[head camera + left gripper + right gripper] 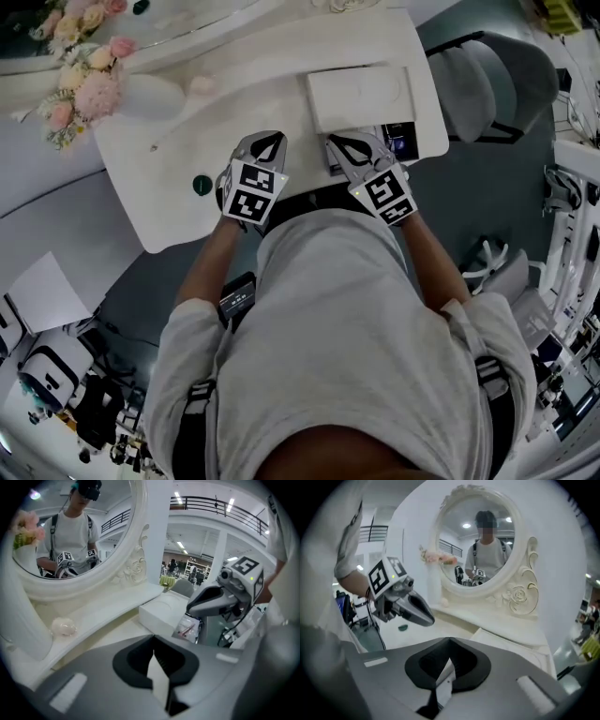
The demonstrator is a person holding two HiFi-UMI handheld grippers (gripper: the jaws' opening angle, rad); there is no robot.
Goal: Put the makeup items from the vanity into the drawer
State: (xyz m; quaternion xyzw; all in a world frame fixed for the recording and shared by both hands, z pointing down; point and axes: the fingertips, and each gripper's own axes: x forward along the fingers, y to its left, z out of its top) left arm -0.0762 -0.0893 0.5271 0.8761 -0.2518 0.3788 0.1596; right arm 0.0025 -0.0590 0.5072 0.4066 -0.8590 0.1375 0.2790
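Note:
On the white vanity [187, 206], a small dark green round item [202, 184] lies near the front left edge. A pale pink egg-shaped item [200, 84] rests at the back by the mirror and also shows in the left gripper view [63, 626]. An open drawer [398, 141] at the right front holds small packets [190, 627]. My left gripper [270, 141] hovers over the vanity's front middle, shut and empty. Just right of it, beside the drawer, my right gripper [343, 143] is shut with nothing between its jaws. Each gripper appears in the other's view: the right [191, 609], the left [429, 619].
A flat white box [361, 97] sits on the vanity above the drawer. An oval mirror [480, 550], pink flowers [84, 70] and a white vase [150, 97] stand at the back left. A grey chair [487, 75] is to the right, and equipment clutters the floor around it.

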